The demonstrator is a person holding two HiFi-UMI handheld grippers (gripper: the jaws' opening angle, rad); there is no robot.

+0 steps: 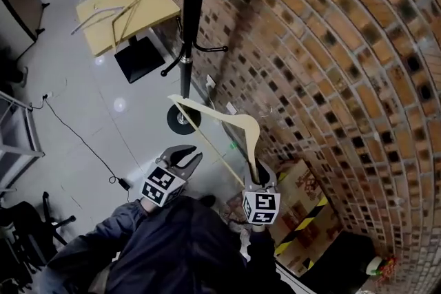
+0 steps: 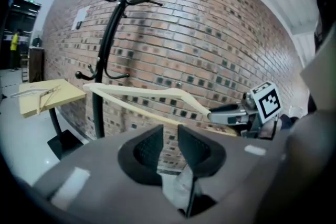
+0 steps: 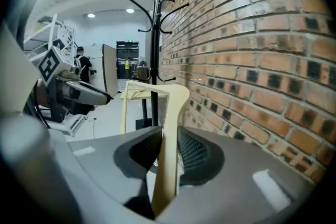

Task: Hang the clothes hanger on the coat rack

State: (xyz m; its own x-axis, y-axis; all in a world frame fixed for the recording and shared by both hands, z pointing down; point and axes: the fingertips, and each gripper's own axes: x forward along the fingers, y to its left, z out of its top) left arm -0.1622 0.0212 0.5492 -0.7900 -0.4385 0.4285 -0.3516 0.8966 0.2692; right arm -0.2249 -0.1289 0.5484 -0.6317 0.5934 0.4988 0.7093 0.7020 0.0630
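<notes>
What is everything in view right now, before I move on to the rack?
coat rack: one, black, standing close to the brick wall
held hanger: one, pale wood, in the right gripper, not yet on the rack
table: one, pale wood top on a black base, beyond the rack
spare hangers: at least two, pale, lying on the table; exact count unclear
brick wall: one, red-brown, along the right
cardboard box: one, brown with yellow-black tape, by the wall at lower right
cable: one, black, trailing at the left
left gripper: one, dark jaws apart, nothing between them
right gripper: one, dark jaws shut on the held hanger's end
jacket: one, dark blue, bottom edge
</notes>
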